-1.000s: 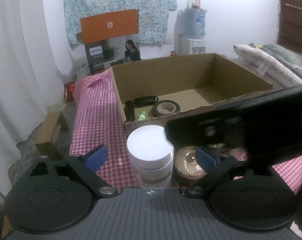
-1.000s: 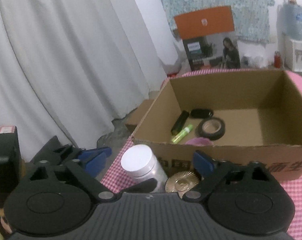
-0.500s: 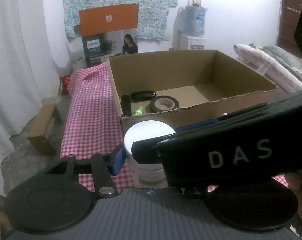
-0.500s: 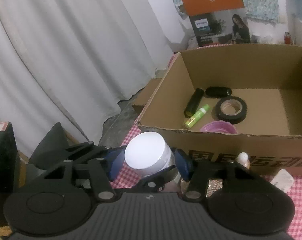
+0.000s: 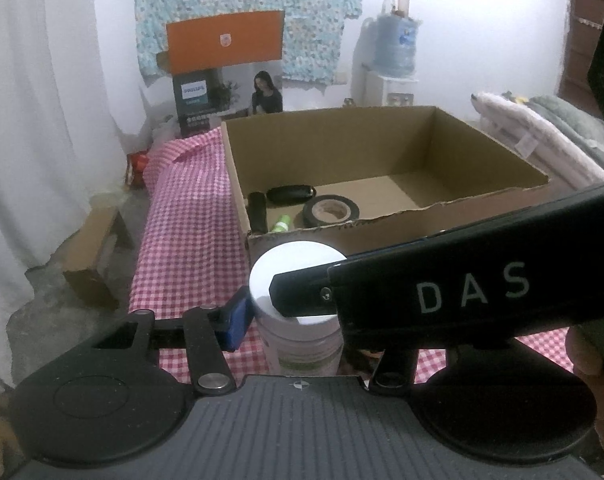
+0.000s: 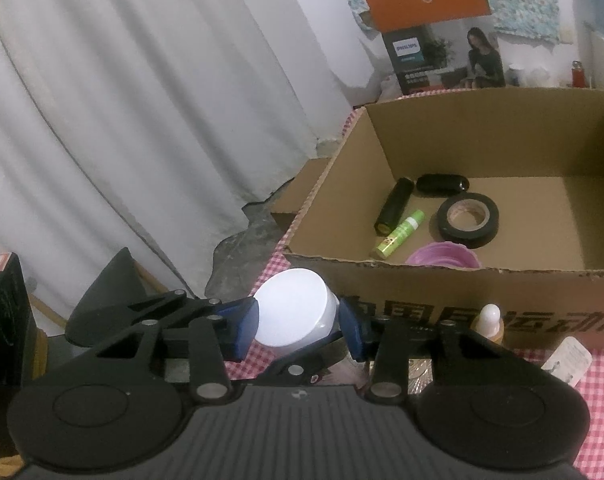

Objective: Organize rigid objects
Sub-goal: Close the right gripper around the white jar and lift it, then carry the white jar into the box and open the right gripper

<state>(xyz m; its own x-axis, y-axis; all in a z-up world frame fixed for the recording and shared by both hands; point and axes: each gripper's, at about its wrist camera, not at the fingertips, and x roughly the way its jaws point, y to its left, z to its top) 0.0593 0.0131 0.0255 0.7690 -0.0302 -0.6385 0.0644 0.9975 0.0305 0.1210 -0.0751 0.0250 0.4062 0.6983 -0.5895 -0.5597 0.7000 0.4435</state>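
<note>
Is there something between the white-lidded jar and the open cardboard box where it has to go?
Only the box's near wall stands between the white-lidded jar and the inside, so the jar must pass over it. Above that wall nothing visible blocks. Both grippers are closed on the jar.

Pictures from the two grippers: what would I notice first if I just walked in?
First, the white-lidded jar on the checked cloth, pinched by both the right gripper and the left gripper. Behind it sits a big cardboard box holding a black tape roll, a green tube and a pink bowl.
</note>
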